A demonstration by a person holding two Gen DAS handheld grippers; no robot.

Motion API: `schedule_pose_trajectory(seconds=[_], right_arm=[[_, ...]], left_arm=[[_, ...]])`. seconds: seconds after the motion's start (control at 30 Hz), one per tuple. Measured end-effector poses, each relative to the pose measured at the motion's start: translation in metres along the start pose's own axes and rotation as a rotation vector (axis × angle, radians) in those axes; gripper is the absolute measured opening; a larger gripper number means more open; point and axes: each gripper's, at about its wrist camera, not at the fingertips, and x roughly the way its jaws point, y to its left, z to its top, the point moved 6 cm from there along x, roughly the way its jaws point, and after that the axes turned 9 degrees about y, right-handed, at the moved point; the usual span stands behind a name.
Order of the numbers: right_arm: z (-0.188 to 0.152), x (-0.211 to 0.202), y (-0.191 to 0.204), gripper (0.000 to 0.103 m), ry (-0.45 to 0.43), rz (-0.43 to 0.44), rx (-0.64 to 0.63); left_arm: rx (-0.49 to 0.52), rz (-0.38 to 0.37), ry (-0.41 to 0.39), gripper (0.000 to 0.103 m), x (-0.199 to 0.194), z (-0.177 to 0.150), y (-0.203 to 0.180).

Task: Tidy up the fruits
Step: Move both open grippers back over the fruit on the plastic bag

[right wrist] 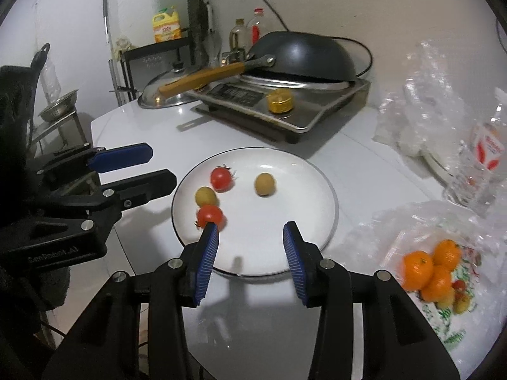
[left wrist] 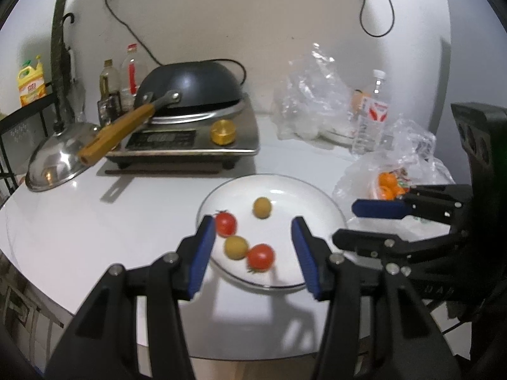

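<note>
A white plate (left wrist: pixel 304 199) (right wrist: pixel 294 190) on the white table holds two red cherry tomatoes (left wrist: pixel 226 224) (left wrist: pixel 260 256) and two small yellow-green fruits (left wrist: pixel 236 247) (left wrist: pixel 262 208). My left gripper (left wrist: pixel 252 223) hovers open over the plate's near side, with nothing pressed between its blue pads. My right gripper (right wrist: pixel 250 226) is also open above the plate's near edge; its left pad sits just in front of a tomato (right wrist: pixel 209 216) without gripping it. A clear bag with oranges (right wrist: pixel 431 269) (left wrist: pixel 388 186) lies right of the plate.
Behind the plate stands an induction cooker (left wrist: pixel 190 139) with an upturned black wok (left wrist: pixel 190 85) on it, and a steel lid (left wrist: pixel 57 161) to its left. Crumpled plastic bags (left wrist: pixel 313 101) and a water bottle (left wrist: pixel 372 117) crowd the back right. The table edge runs near me.
</note>
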Motion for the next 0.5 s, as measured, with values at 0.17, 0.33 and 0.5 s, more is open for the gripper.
schedule_pose_trajectory(seconds=[0.17, 0.33, 0.5], right_arm=[[-0.01, -0.016, -0.014, 0.045, -0.019, -0.019, 0.021], [-0.02, -0.031, -0.028, 0.045, -0.029, -0.039, 0.04], [-0.031, -0.044, -0.046, 0.045, -0.045, -0.059, 0.07]], left_arm=[[0.033, -0.009, -0.002, 0.051, -0.003, 0.003, -0.022], [0.058, -0.011, 0.006, 0.051, -0.004, 0.004, -0.041], [0.093, -0.022, 0.015, 0.051, -0.003, 0.005, -0.063]])
